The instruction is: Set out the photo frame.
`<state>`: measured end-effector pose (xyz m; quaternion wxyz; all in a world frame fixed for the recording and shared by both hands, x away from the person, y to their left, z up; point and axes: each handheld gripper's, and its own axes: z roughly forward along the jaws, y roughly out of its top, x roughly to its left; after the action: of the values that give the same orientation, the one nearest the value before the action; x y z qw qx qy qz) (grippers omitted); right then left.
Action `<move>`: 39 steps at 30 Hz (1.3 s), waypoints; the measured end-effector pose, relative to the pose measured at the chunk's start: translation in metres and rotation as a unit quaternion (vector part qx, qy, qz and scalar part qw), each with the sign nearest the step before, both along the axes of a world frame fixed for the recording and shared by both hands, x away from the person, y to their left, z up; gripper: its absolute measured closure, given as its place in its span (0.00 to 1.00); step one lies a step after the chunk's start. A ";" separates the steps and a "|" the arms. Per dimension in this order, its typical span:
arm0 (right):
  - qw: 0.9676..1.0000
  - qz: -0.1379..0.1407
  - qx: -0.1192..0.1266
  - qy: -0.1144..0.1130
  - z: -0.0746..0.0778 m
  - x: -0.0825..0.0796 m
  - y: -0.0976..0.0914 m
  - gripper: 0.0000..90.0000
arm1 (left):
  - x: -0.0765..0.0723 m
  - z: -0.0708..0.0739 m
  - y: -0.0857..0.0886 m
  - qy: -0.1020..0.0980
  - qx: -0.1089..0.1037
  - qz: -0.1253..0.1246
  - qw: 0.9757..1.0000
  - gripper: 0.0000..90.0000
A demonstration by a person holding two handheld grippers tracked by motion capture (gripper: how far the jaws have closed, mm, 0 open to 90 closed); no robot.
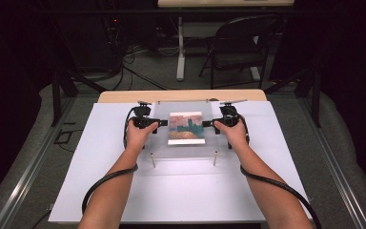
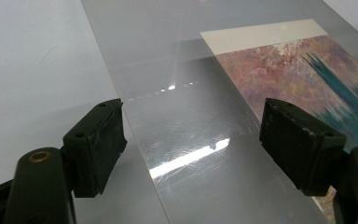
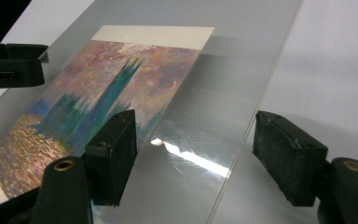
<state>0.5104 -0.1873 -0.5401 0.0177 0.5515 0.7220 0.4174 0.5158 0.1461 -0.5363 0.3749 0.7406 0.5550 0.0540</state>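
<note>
A clear rectangular acrylic sheet (image 1: 181, 129) on short legs is sitting toward the table's (image 1: 124, 191) far edge, covering a colourful painted print (image 1: 186, 127). The left hand-held gripper (image 1: 162, 123) and right hand-held gripper (image 1: 207, 123) are straddling its side edges with jaws wide, gripping nothing. Uneven closing could likely tilt the slick sheet and slide it.

We see the right tongs (image 3: 193, 158) with jaws spread wide, straddling the edge of a clear sheet (image 3: 205, 121) without touching it; a painted print (image 3: 98, 93) lies under the sheet; the left tongs (image 3: 14, 65) sit at the far edge; the table (image 3: 331, 74) surface is white.
</note>
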 end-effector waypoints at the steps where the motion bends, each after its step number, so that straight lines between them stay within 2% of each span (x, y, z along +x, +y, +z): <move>1: 1.000 -0.001 0.003 0.001 0.000 0.000 0.000 0.33 | 0.000 -0.001 0.000 0.000 -0.002 0.002 1.000 0.23; 7: 1.000 0.005 0.002 0.003 0.000 0.001 0.000 0.33 | 0.003 -0.004 0.001 0.011 -0.021 0.006 1.000 0.21; 16: 1.000 0.005 0.010 0.011 -0.002 0.003 0.001 0.32 | 0.003 -0.004 0.002 0.014 -0.023 0.004 1.000 0.21; 19: 1.000 0.002 0.017 0.008 -0.003 0.003 0.002 0.32 | 0.003 -0.005 0.004 0.019 -0.031 0.001 0.999 0.21; 22: 1.000 0.002 0.026 0.014 -0.005 0.003 0.001 0.32 | 0.003 -0.006 0.003 0.023 -0.041 0.002 0.999 0.21; 25: 0.999 0.002 0.032 0.020 -0.006 0.003 0.002 0.32 | 0.002 -0.007 0.002 0.022 -0.041 0.003 0.999 0.21; 39: 0.999 0.006 0.037 0.020 -0.007 0.005 0.001 0.32 | 0.003 -0.005 0.002 0.029 -0.039 -0.001 0.999 0.21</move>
<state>0.5149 -0.1859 -0.5468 -0.0191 0.5559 0.7096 0.4326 0.5190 0.1485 -0.5412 0.3867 0.7272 0.5671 0.0104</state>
